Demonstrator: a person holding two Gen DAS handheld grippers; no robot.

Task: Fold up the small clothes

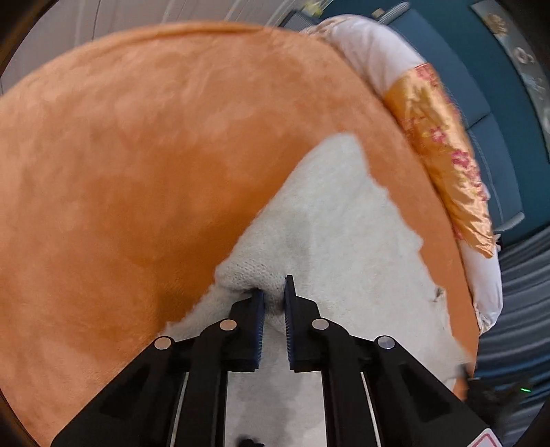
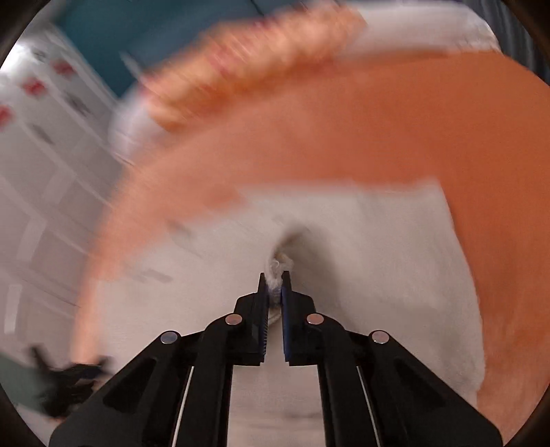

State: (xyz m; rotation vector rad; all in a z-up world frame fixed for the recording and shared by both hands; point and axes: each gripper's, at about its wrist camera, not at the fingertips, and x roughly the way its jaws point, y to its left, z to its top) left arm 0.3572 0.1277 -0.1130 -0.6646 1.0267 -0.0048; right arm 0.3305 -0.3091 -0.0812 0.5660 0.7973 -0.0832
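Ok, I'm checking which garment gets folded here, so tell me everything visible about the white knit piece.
The white knit garment looks soft, fuzzy and off-white, lying spread on the orange plush cover. The left gripper pinches a bunched edge of it, with fabric filling the gap. The right gripper is closed on another puckered bit. Its overall shape is unclear; the right view is motion-blurred.

I'm looking at an orange plush bed cover (image 1: pixel 144 144) filling most of both views. At its far edge, around 1 to 3 o'clock in the left wrist view, I see a white pillow (image 1: pixel 374 58) with a gold floral satin band (image 1: pixel 443 151). Beyond that, a teal upholstered panel (image 1: pixel 481 96). At 4 o'clock, grey striped floor or rug (image 1: pixel 519 309). Right wrist view is motion-blurred: white panelled cabinet or wall (image 2: pixel 44 165) at 9 o'clock, teal (image 2: pixel 144 31) at 11.
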